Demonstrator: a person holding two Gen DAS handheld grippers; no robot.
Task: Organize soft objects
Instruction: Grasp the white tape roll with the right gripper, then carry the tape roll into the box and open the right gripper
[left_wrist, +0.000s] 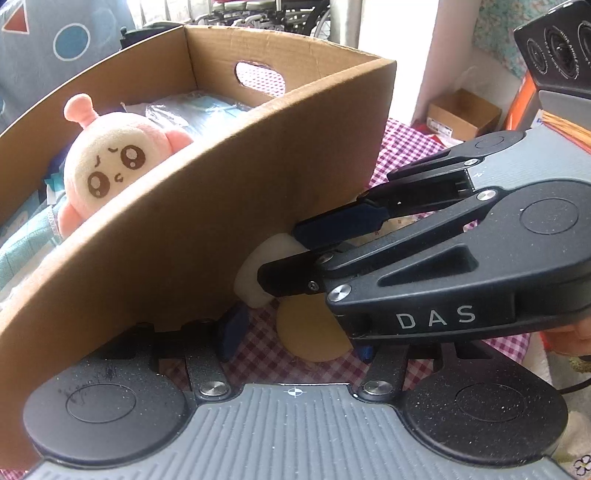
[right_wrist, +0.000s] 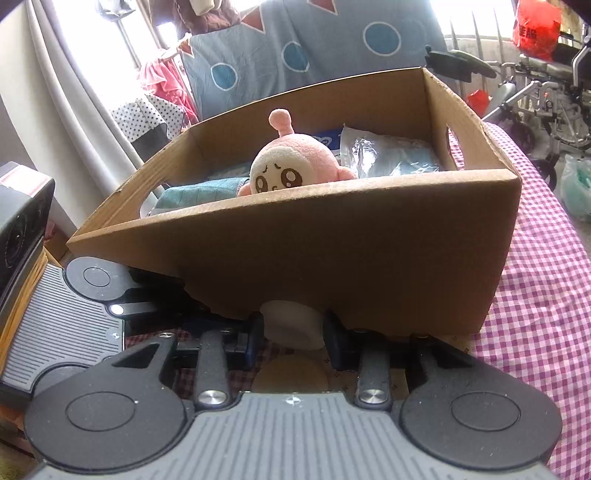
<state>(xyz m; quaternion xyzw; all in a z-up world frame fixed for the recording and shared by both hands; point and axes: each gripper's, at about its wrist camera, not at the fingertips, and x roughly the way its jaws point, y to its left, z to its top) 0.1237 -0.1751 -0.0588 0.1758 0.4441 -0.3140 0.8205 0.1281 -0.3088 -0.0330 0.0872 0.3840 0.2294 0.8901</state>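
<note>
Left wrist view: a bench under a pink-and-white checked cloth (left_wrist: 402, 147) carries a cardboard box (left_wrist: 221, 206) with an oval handle hole in its end wall. Inside the box sit a pink plush doll (left_wrist: 110, 162) with a cream face, a clear plastic packet (left_wrist: 192, 110) and a teal folded cloth (left_wrist: 22, 251). Behind hang a blue cloth with circles (left_wrist: 70, 40) and, by the bright window, a wheelchair frame (left_wrist: 258, 14); a small carton (left_wrist: 461, 114) stands to the right. The right gripper (left_wrist: 280, 258) reaches in from the right, tilted downward, its jaws pinching the white part of a soft toy (left_wrist: 251, 280) lying on the cloth against the foot of the box. A tan round part of the same toy (left_wrist: 310, 336) lies just below. The left gripper (left_wrist: 295, 339) points down at this tan part; its right finger is hidden, so whether its jaws press on the toy cannot be told.

Right wrist view: the box (right_wrist: 332, 251) fills the middle, the doll (right_wrist: 284, 166) peeking over its near wall, the checked cloth (right_wrist: 546, 280) running off to the right. The right gripper (right_wrist: 293, 332) has its jaws closed onto the white toy (right_wrist: 291, 325) at the base of the box. The left gripper's body (right_wrist: 92, 291) lies at the left.
</note>
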